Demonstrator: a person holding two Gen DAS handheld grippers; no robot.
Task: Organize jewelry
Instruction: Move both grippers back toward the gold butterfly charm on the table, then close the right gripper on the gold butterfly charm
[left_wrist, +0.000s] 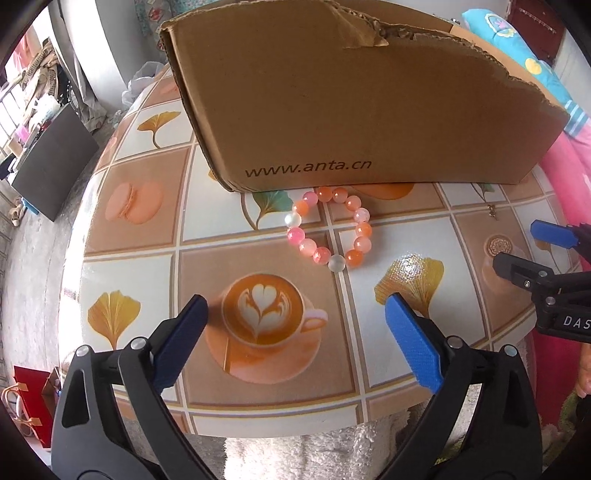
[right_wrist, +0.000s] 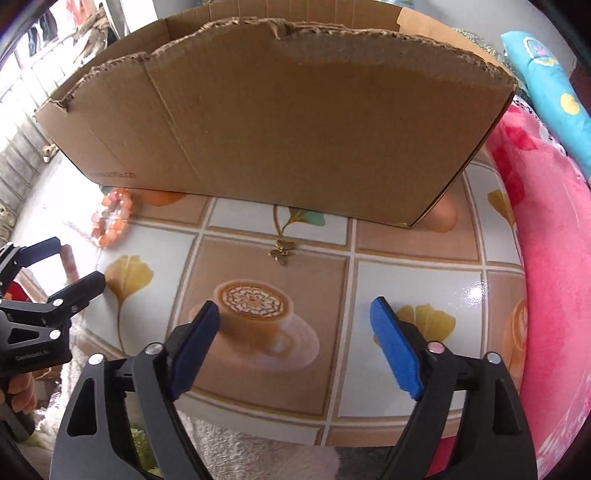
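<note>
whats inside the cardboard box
Only the inner face of the far wall shows over the torn top edge of the cardboard box. Its floor and any contents are hidden by the near wall. The bead bracelet lies outside, on the table in front.

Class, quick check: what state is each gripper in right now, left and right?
Left gripper: open, holding nothing; the bead bracelet lies ahead on the table.
Right gripper: open, holding nothing; the small gold charm lies ahead.

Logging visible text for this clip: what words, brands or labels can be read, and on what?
"www.anta.cn": printed on the brown cardboard box, readable in the left wrist view; blurred in the right.
"DAS", cut off at the frame edge: on the black right gripper body.
Small white lettering on the black left gripper body: too blurred to read.
</note>
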